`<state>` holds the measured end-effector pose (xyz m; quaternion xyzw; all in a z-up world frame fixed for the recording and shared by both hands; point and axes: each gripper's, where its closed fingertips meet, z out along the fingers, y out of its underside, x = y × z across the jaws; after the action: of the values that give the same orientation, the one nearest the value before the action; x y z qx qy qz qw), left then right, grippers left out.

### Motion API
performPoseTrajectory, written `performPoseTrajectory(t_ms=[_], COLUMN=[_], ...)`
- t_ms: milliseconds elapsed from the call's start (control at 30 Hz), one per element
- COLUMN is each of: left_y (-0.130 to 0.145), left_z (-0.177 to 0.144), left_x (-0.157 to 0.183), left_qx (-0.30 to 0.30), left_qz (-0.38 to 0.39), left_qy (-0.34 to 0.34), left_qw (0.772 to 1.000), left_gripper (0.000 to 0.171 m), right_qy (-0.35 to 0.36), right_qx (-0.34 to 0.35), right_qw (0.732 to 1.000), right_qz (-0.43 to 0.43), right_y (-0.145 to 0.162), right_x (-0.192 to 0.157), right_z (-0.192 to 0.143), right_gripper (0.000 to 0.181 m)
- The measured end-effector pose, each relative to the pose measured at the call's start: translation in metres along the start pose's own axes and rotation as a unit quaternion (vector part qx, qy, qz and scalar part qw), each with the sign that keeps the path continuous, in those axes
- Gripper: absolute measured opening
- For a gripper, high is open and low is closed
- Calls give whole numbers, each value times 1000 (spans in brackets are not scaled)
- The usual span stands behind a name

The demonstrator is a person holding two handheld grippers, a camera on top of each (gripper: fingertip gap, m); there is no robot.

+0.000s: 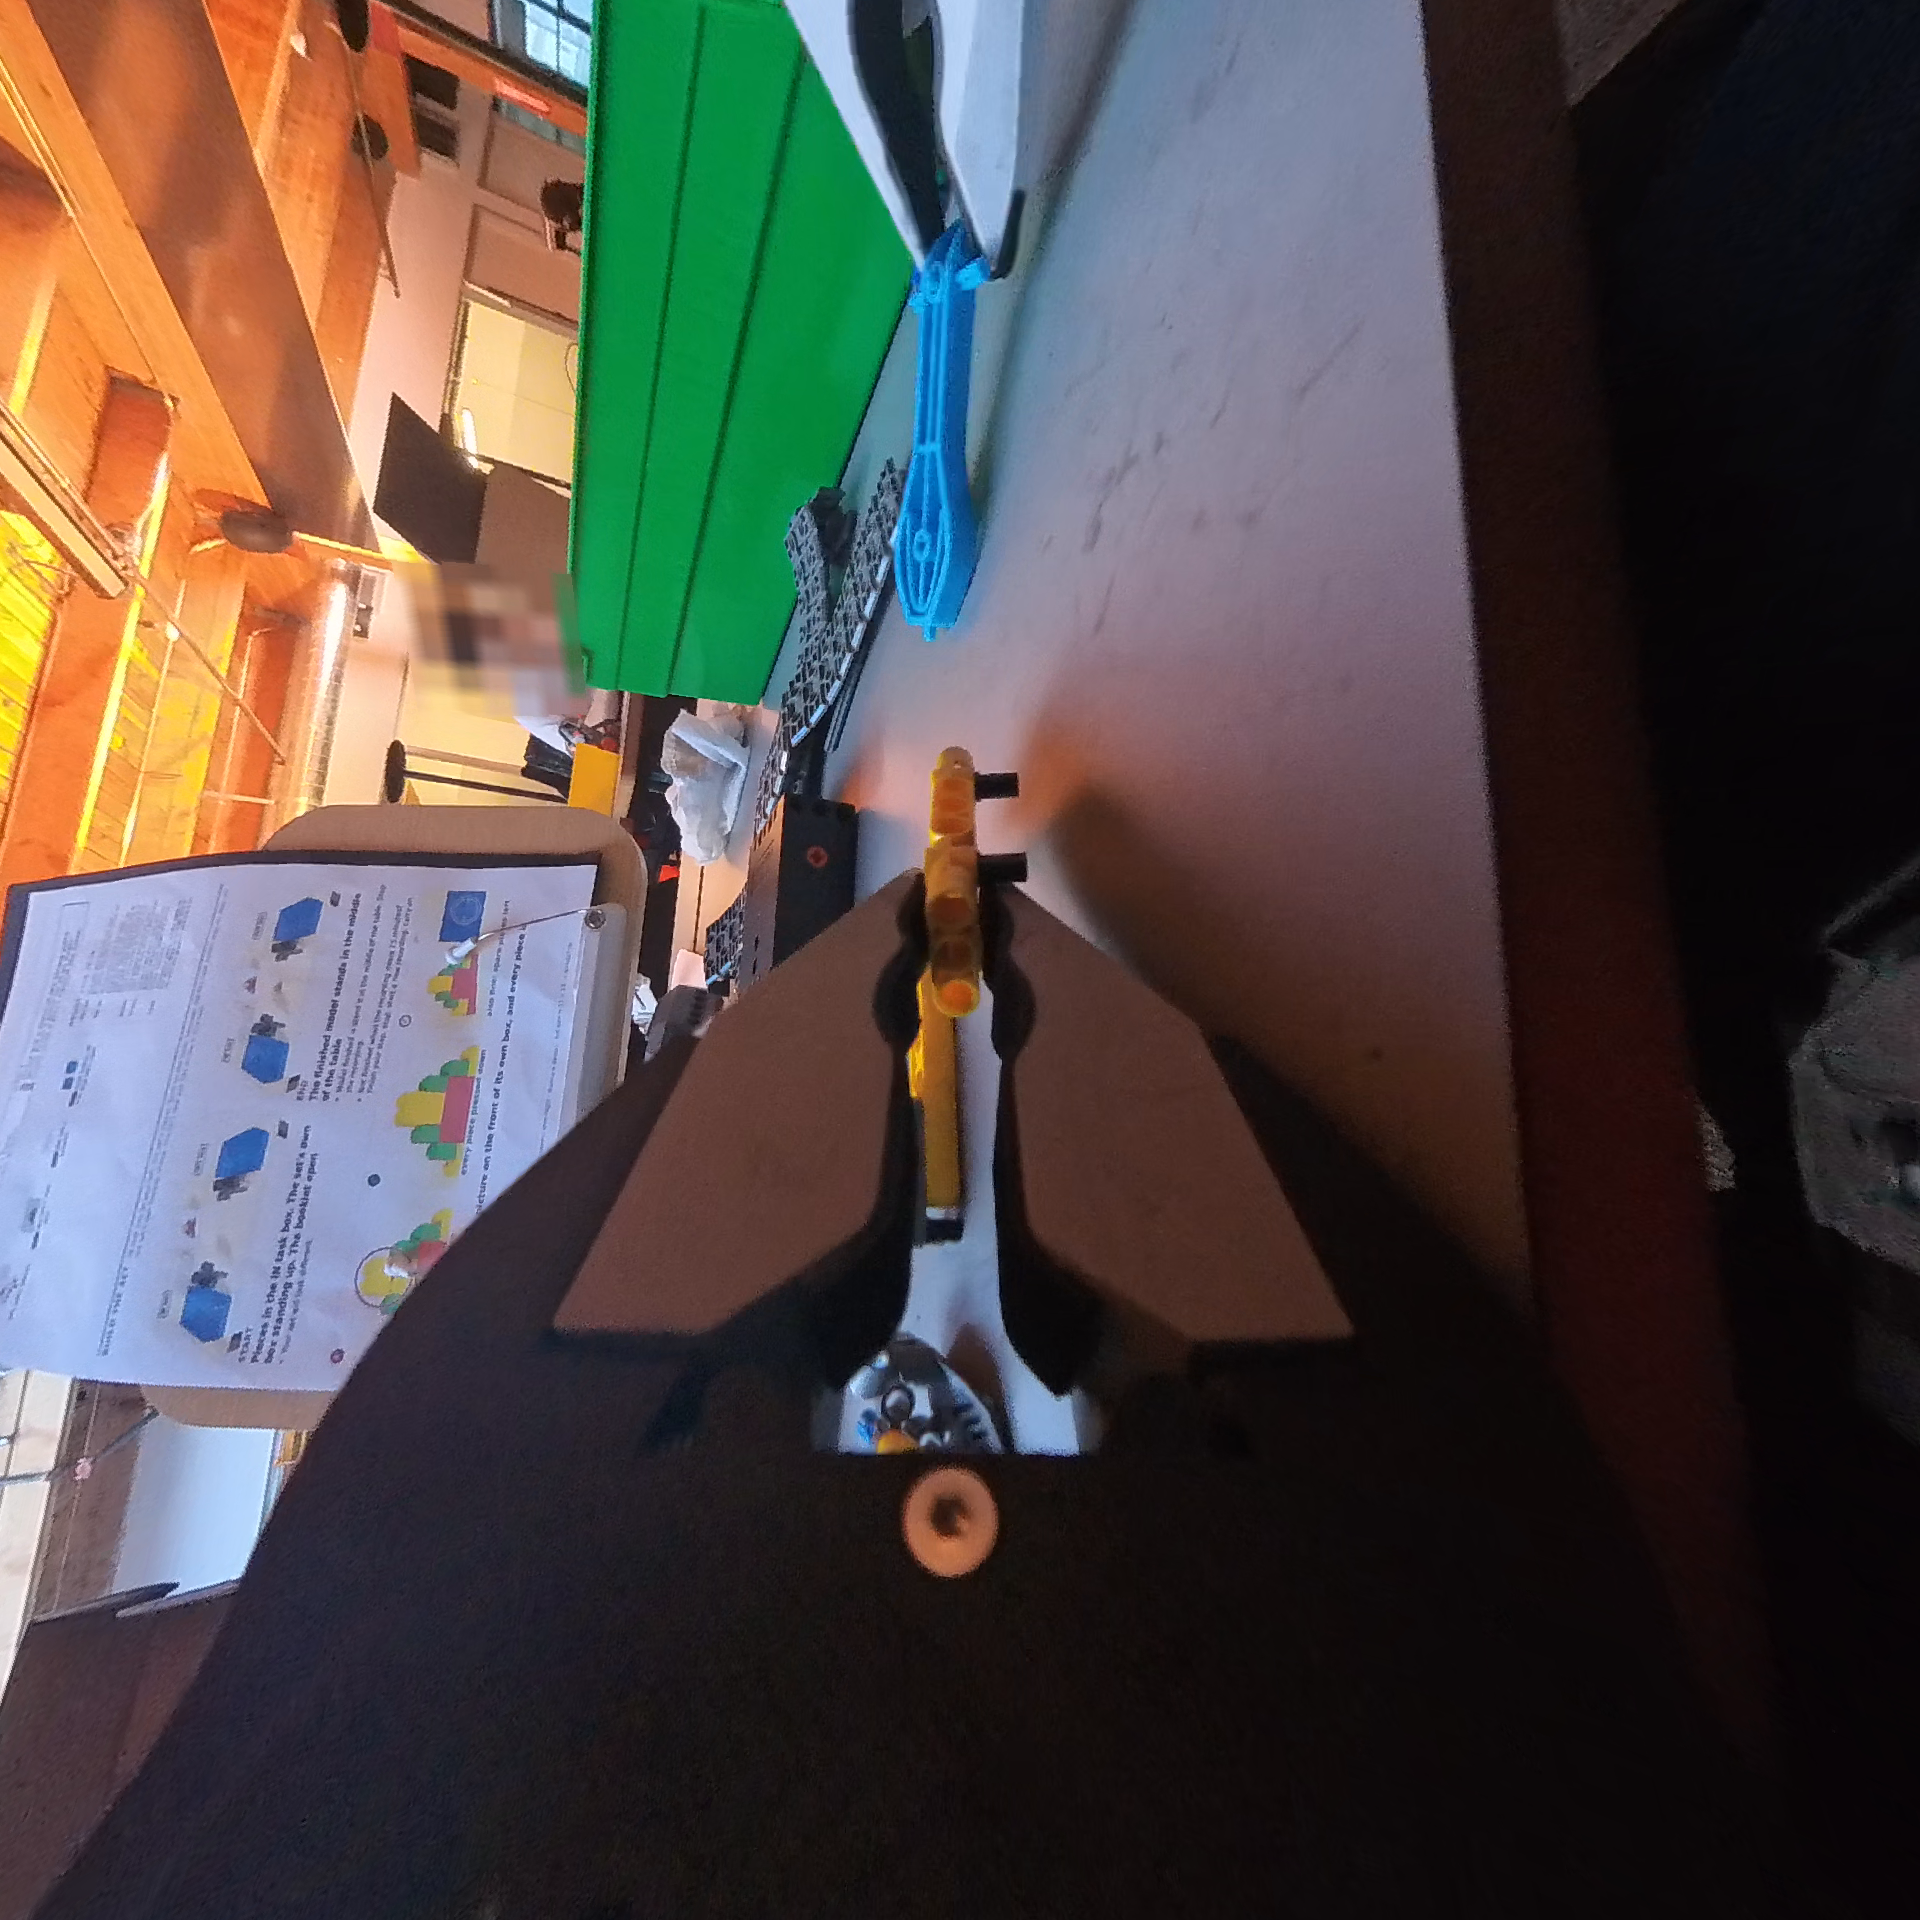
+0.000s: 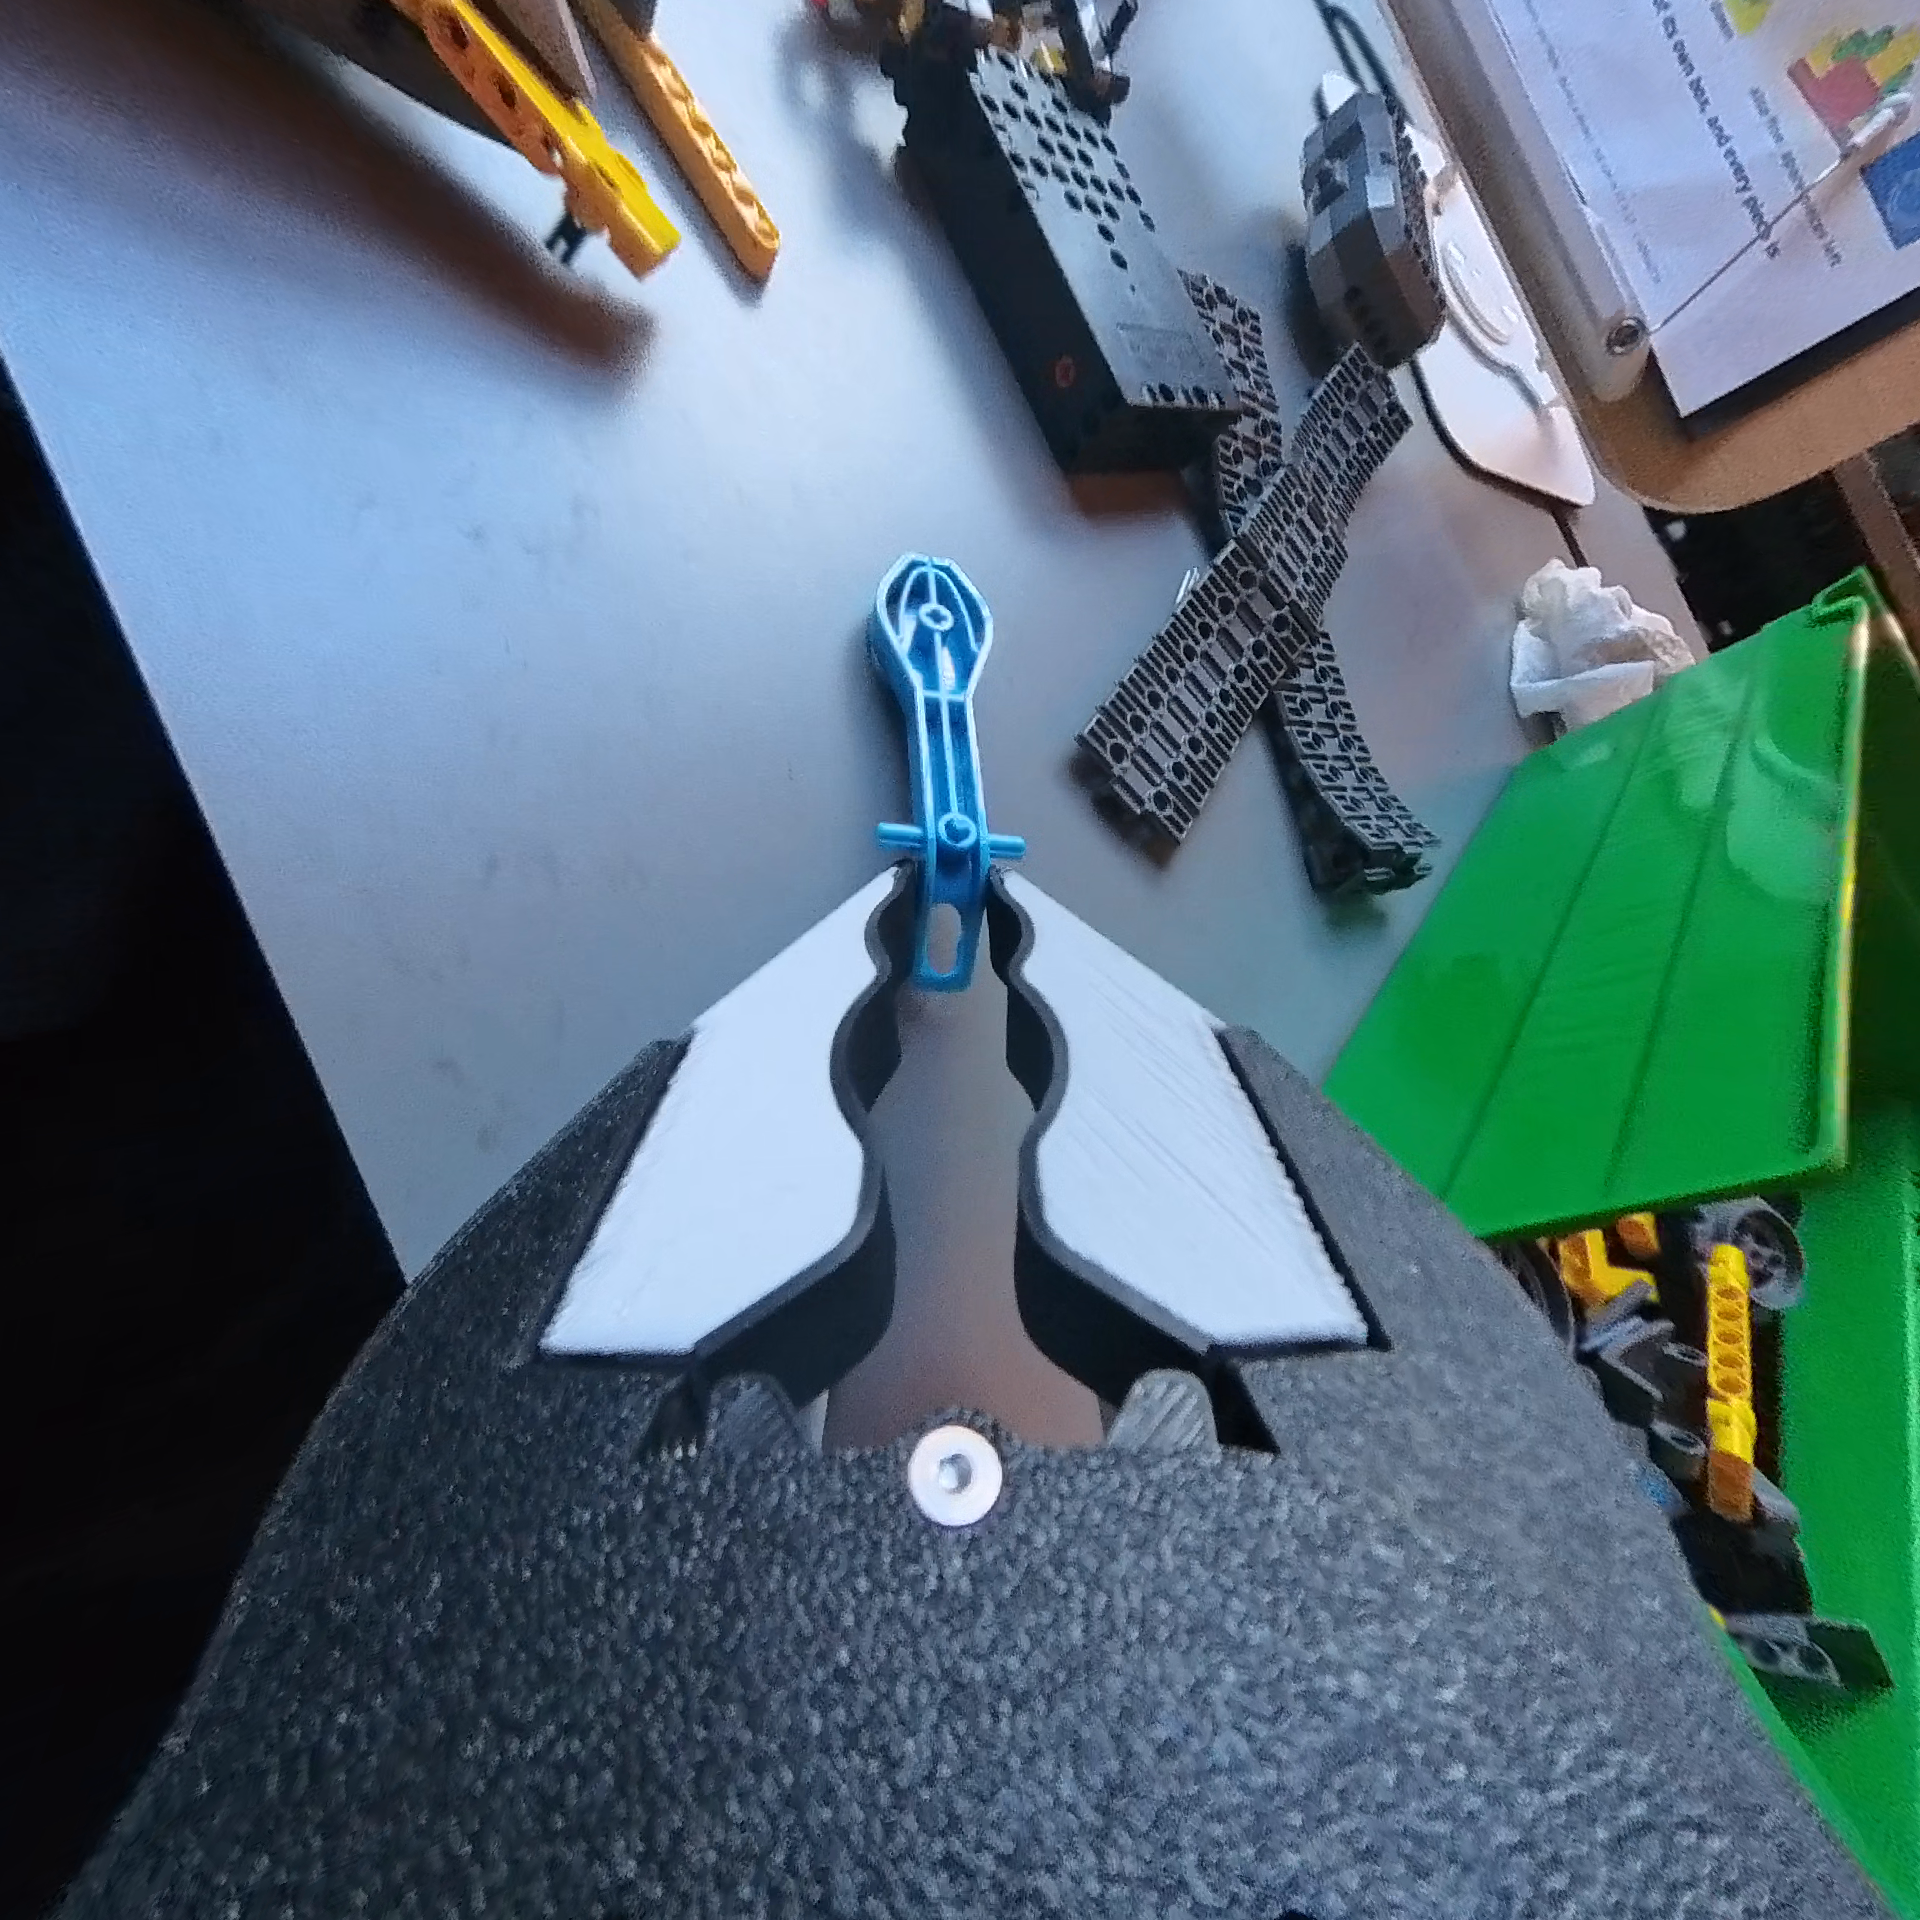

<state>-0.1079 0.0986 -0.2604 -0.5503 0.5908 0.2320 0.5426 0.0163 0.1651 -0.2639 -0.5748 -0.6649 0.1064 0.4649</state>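
My left gripper [image 1: 951, 902] is shut on a yellow holed beam [image 1: 949, 831] with two black pins sticking out of its side, and holds it just above the grey table [image 1: 1247, 623]. The same beam shows at the top left of the right wrist view [image 2: 582, 156], beside a second orange beam [image 2: 696, 145] lying on the table. My right gripper [image 2: 945, 888], with white fingers, is shut on the tail end of a blue openwork lever-shaped piece [image 2: 935, 707] that lies flat on the table. In the left wrist view that blue piece [image 1: 940, 436] lies farther ahead.
A black holed box [image 2: 1070, 260], crossed dark track strips [image 2: 1247, 665] and a grey motor block [image 2: 1361, 229] lie behind. A green bin [image 2: 1621, 935] with several loose parts stands at the right, next to crumpled tissue [image 2: 1579, 655]. A printed sheet [image 1: 291, 1091] stands behind. The table's edge [image 2: 208, 779] drops off at the left. The left gripper's tips are roughly 15 centimetres from the right gripper's.
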Motion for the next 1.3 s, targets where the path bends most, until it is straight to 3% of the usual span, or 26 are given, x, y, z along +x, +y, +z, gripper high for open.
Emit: performPoseTrajectory(t_ms=[833,1033,1300], left_y=[3,1,-2], left_z=[-17,-20,-23], left_x=[10,7,11], left_qx=[-18,-9,1], left_qz=[-58,-124,-126], left_qy=[49,81,101], left_qw=[997,989,987], left_gripper=[7,22,20], right_qy=[-63,-69,-89], right_qx=[80,80,108], right_qw=[993,992,987], right_qz=[64,70,82], right_y=[-29,-29,-34], right_x=[2,2,1], right_z=[-1,-1,-8], right_gripper=[9,9,9])
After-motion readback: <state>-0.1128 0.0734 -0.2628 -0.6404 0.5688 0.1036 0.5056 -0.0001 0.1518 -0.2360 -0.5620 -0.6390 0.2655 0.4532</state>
